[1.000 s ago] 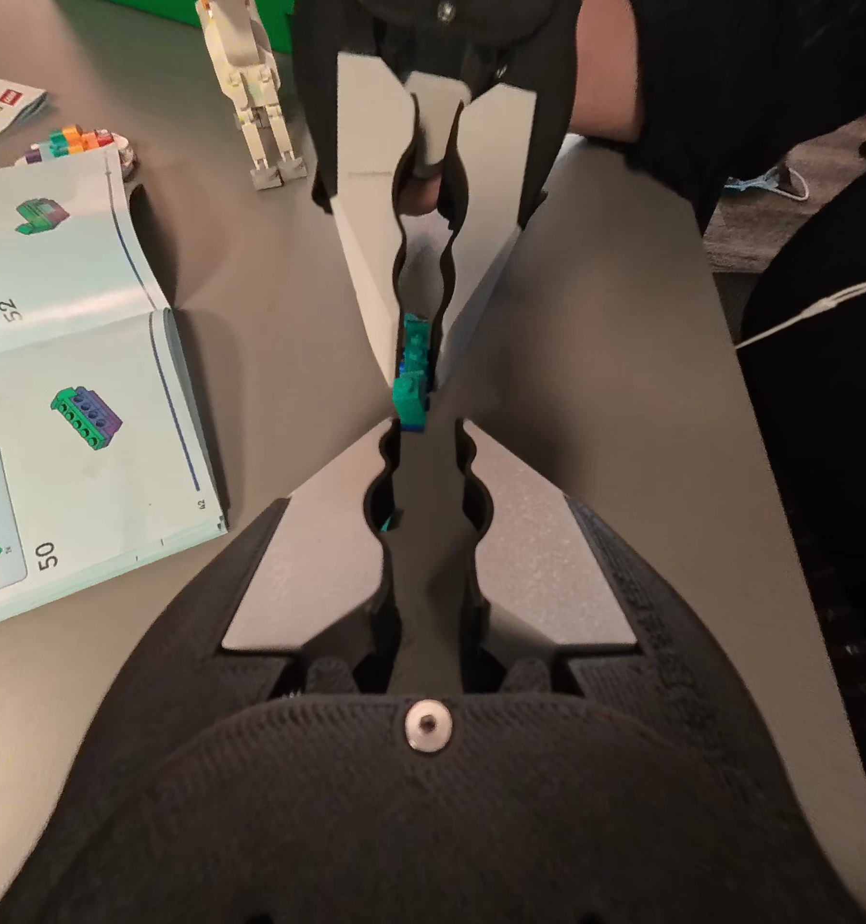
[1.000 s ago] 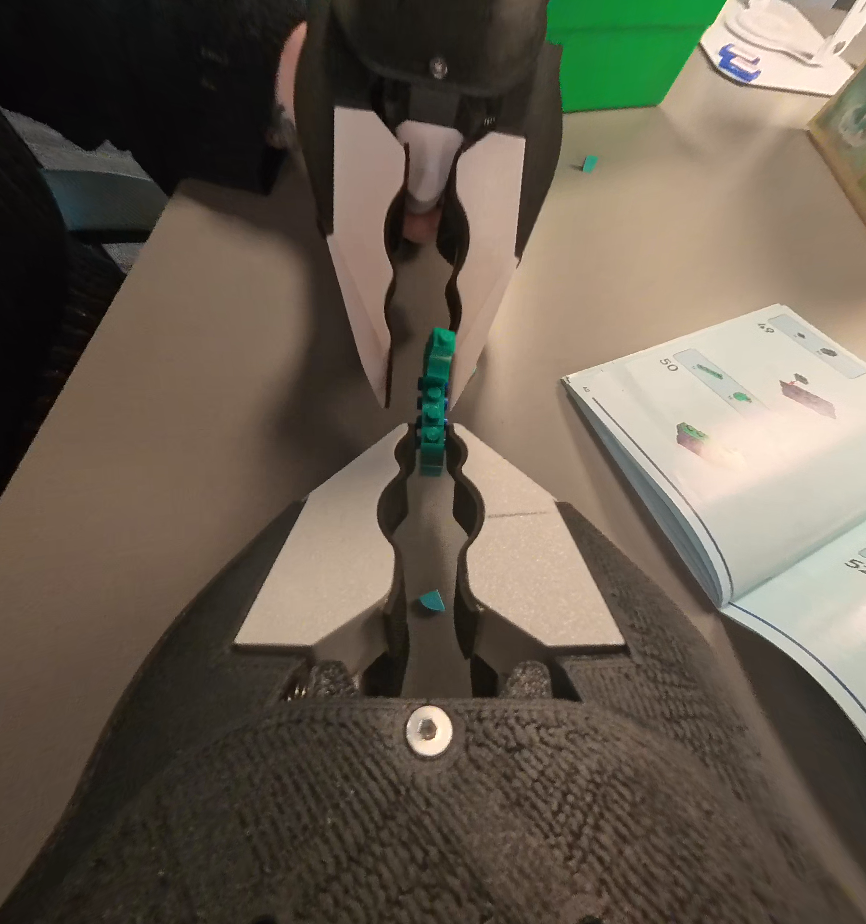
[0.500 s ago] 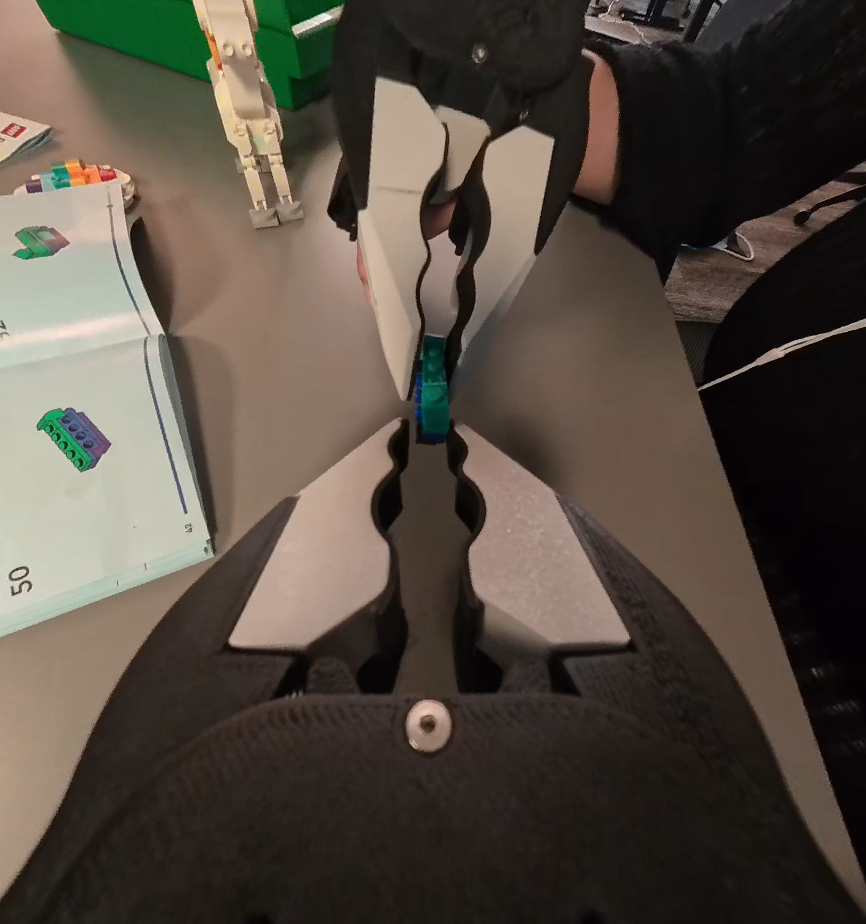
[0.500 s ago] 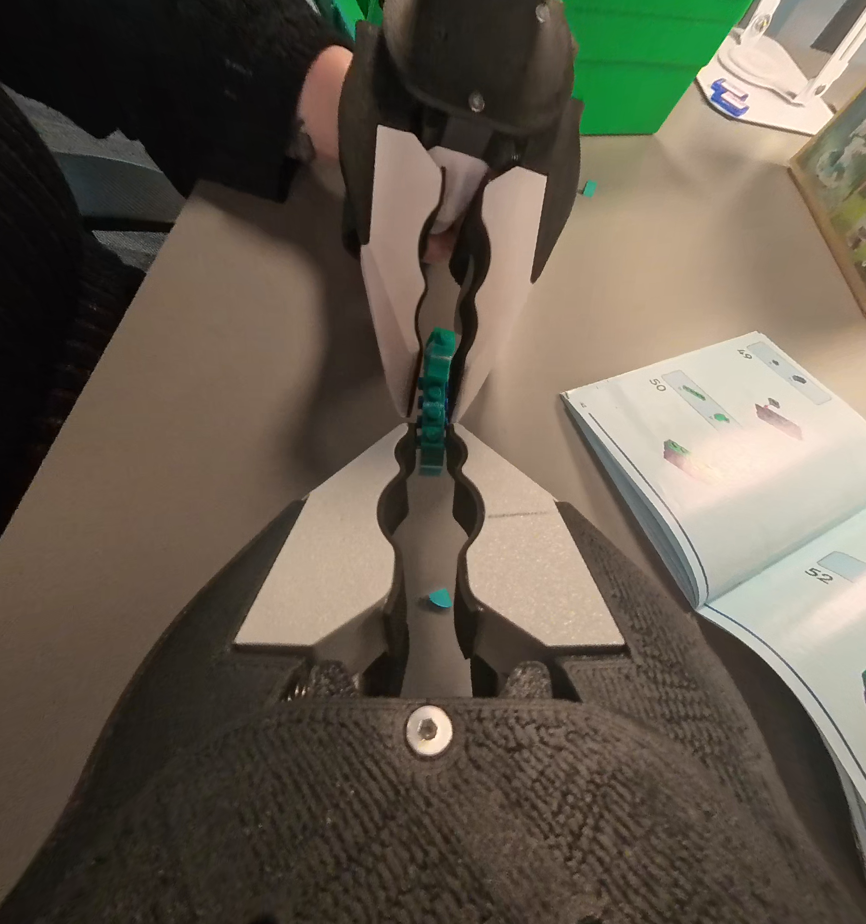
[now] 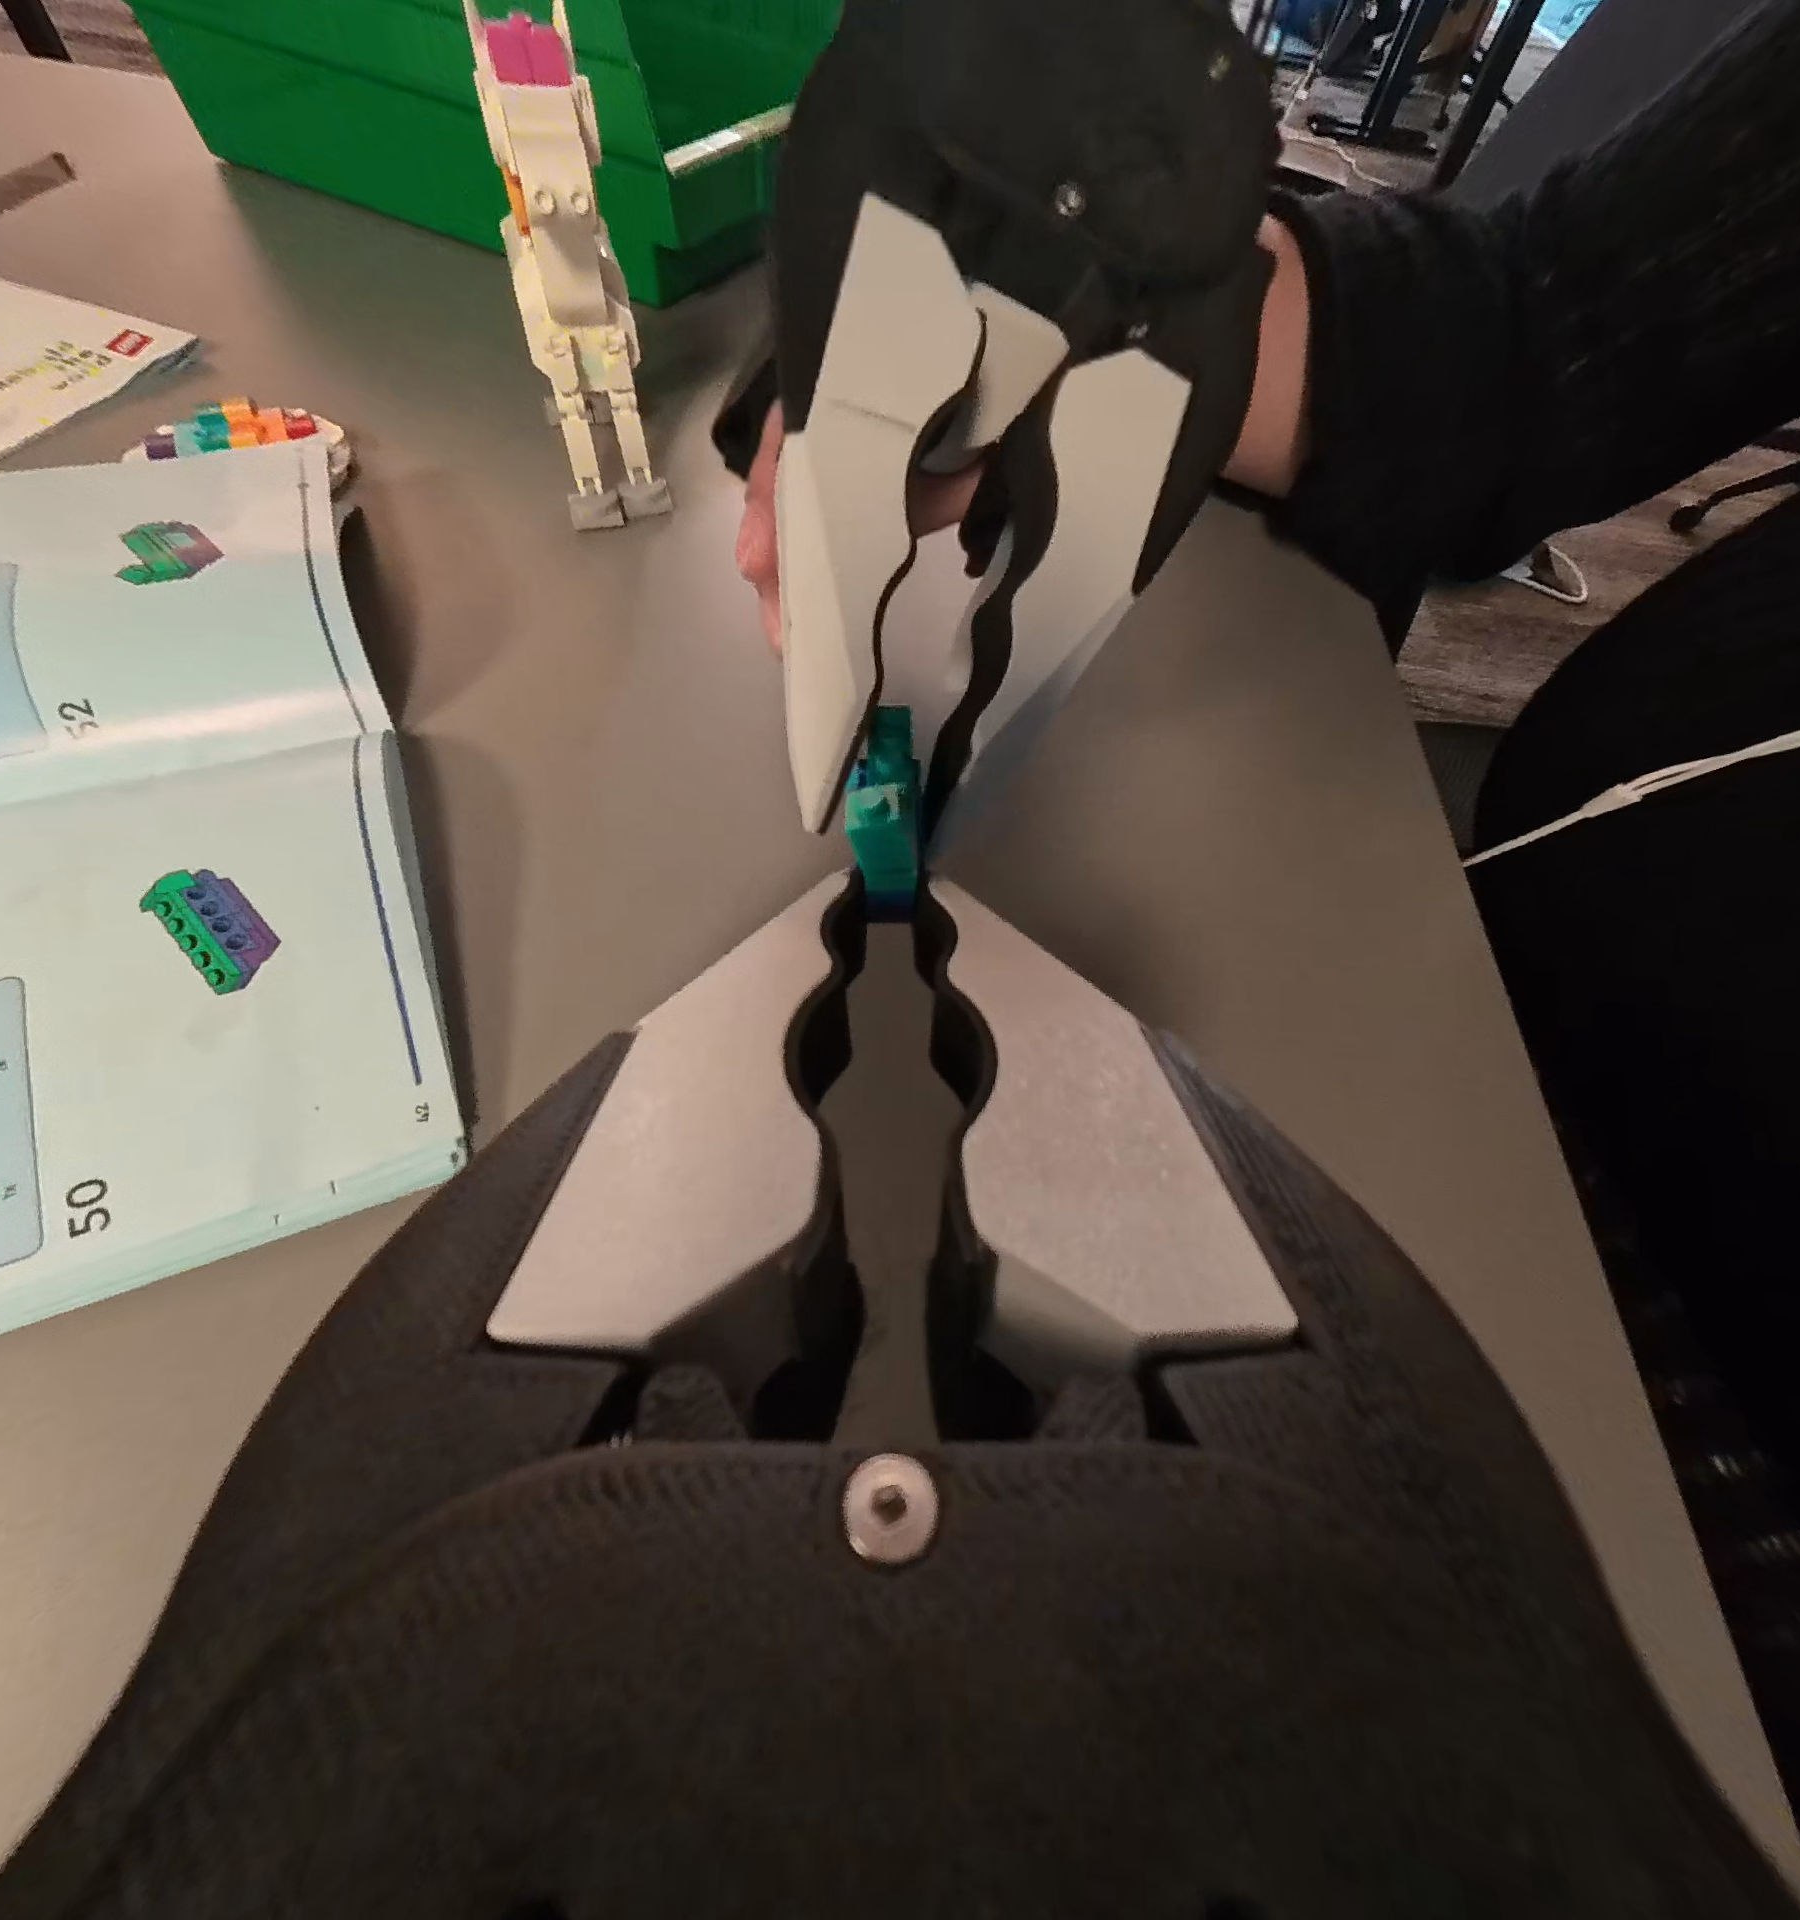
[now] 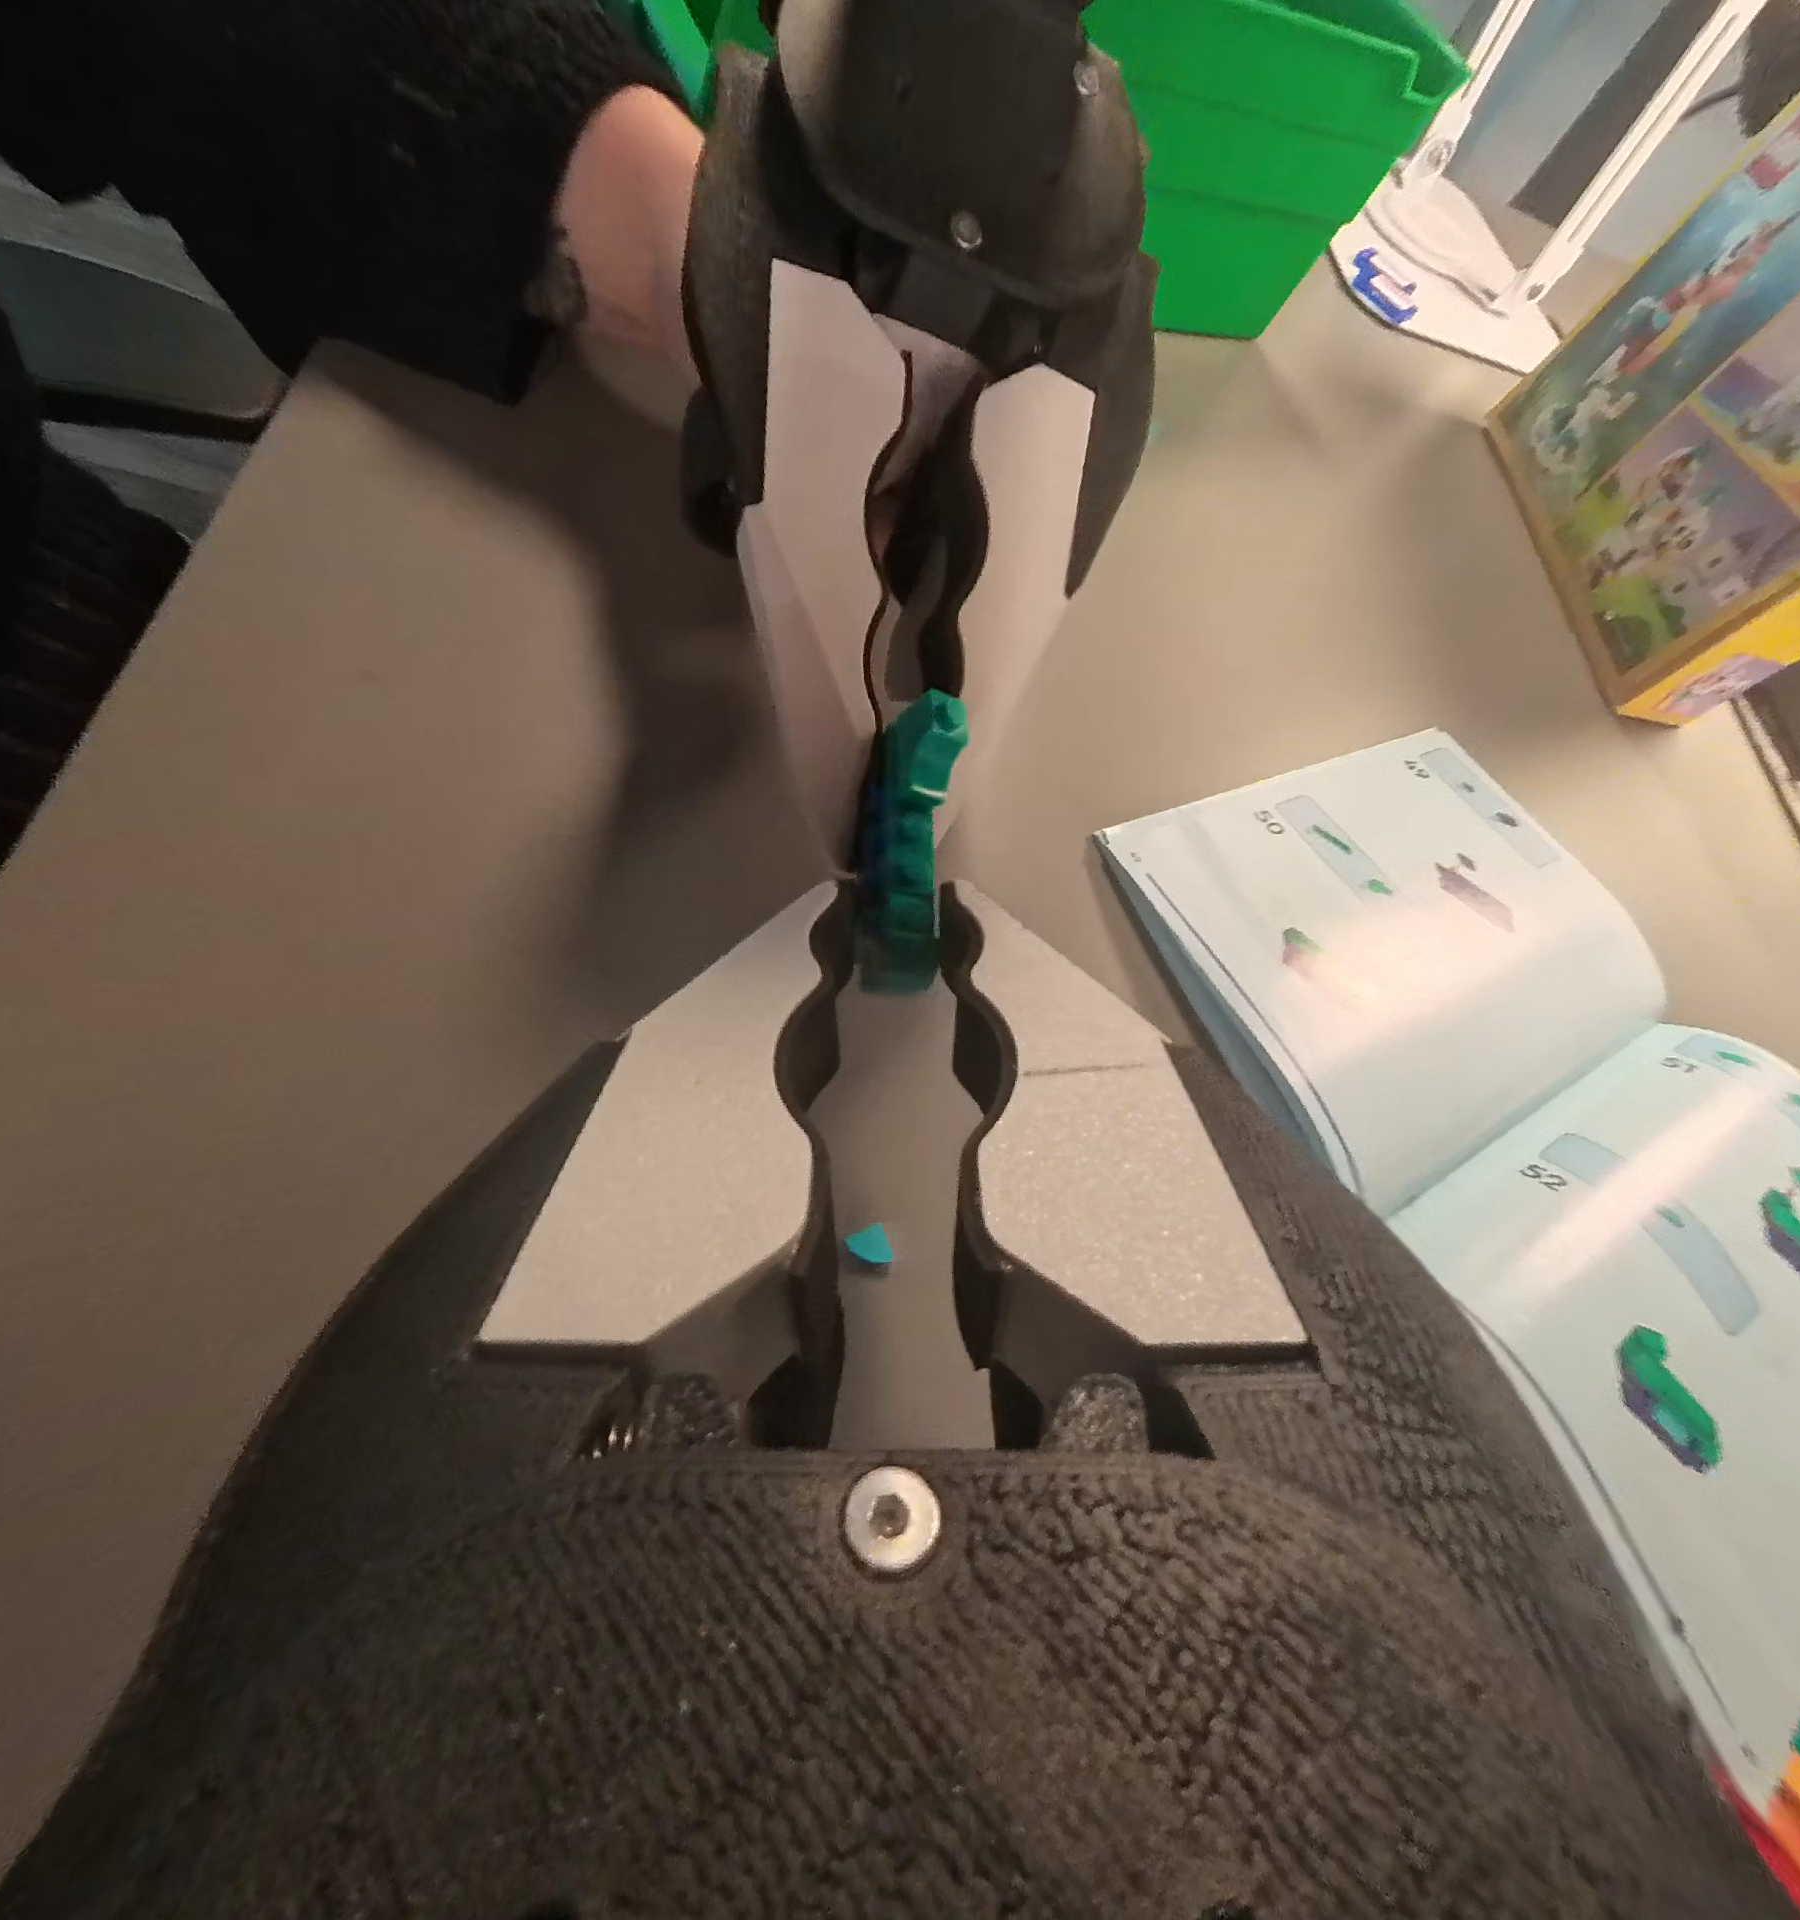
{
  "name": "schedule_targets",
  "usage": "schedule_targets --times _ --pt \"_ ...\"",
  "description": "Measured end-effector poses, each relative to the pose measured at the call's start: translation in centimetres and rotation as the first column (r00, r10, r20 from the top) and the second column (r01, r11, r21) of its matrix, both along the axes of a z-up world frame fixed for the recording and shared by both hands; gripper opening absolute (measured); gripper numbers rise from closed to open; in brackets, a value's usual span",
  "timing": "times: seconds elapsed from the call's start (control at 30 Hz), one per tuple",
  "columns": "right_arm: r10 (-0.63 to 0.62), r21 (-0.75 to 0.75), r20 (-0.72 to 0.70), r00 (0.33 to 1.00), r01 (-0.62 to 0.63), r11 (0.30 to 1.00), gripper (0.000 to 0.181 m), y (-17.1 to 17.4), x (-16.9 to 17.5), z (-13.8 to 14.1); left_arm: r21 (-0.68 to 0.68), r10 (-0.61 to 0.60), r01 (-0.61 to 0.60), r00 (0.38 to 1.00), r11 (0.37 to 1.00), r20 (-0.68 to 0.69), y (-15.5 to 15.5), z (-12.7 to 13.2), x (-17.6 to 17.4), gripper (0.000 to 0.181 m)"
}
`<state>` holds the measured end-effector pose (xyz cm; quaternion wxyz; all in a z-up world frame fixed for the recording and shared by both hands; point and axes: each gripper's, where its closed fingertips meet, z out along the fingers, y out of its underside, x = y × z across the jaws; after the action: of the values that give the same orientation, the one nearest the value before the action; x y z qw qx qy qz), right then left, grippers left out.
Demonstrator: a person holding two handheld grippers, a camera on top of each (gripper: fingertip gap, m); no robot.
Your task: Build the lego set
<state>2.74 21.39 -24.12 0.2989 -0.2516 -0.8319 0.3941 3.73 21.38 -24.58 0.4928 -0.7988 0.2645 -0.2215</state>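
Observation:
A small teal and blue lego assembly [image 5: 881,821] is held in the air between my two grippers, which face each other tip to tip above the grey table [image 5: 1187,935]. My left gripper [image 5: 888,902] is shut on its near blue and teal end. My right gripper [image 6: 898,920] is shut on the other end of the assembly [image 6: 911,821]. In the left wrist view the right gripper comes down from above, held by a hand [image 5: 1280,343]. A tiny loose teal piece [image 6: 868,1244] lies on the table under my right gripper.
An open instruction booklet [image 5: 148,831] lies left of the grippers and shows in the right wrist view [image 6: 1395,987]. A white lego figure [image 5: 574,301], a rainbow build [image 5: 241,431] and a green bin [image 5: 408,104] stand behind. A lego box [image 6: 1706,416] is at the right. The table edge [image 5: 1447,831] is close. My two grippers' fingertips are within a few centimetres of each other. The tiny loose teal piece [image 6: 868,1244] lies around 7 cm away from my right fingertips.
My left gripper has moved up to the assembly and shut on its end; one second ago it was open and apart from it. Both grippers have tilted and lifted a little.

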Motion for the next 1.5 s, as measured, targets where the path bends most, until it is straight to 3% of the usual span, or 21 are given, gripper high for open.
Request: schedule_targets --times 0.03,0.17,0.3,0.5,0.63,0.83,1.1,1.5 --pt "-0.003 0.017 -0.015 1.0 0.003 1.0 0.015 0.0 0.0 0.0 0.006 0.005 -0.005 1.0 1.0 0.0 0.1 0.1 0.0 0.008" --pt "-0.02 0.077 -0.072 0.997 0.025 0.997 0.037 0.1 -0.4 0.2 0.024 0.032 -0.032 0.999 0.999 0.004 0.3 0.4 -0.5 0.008" --pt "-0.03 0.211 -0.251 0.968 0.085 0.974 0.062 0.4 -1.3 1.1 0.026 0.086 -0.087 0.996 0.996 0.036 0.7 0.8 -1.4 0.008" --pt "0.083 0.528 -0.52 0.85 0.243 0.814 0.066 -0.1 -2.6 1.6 0.009 0.091 -0.092 0.993 0.996 0.075 0.7 0.9 -1.5 0.008" --pt "0.12 0.574 -0.576 0.809 0.295 0.764 0.062 -0.5 -3.2 1.8 -0.007 0.083 -0.082 0.993 0.997 0.08 0.7 0.7 -1.2 0.008" --pt "0.162 0.613 -0.6 0.784 0.321 0.722 0.041 -0.5 -3.4 1.8 -0.039 0.081 -0.077 0.988 0.996 0.134 0.7 0.8 -1.1 0.008" --pt "0.173 0.61 -0.609 0.774 0.317 0.726 0.037 -0.7 -3.3 1.9 -0.111 0.067 -0.04 0.966 0.993 0.25 0.4 1.0 -0.6 0.008" --pt "0.238 0.649 -0.652 0.72 0.368 0.666 0.035 -0.9 -3.5 1.8 -0.132 0.081 -0.05 0.967 0.99 0.24 0.4 0.7 -0.9 0.008"
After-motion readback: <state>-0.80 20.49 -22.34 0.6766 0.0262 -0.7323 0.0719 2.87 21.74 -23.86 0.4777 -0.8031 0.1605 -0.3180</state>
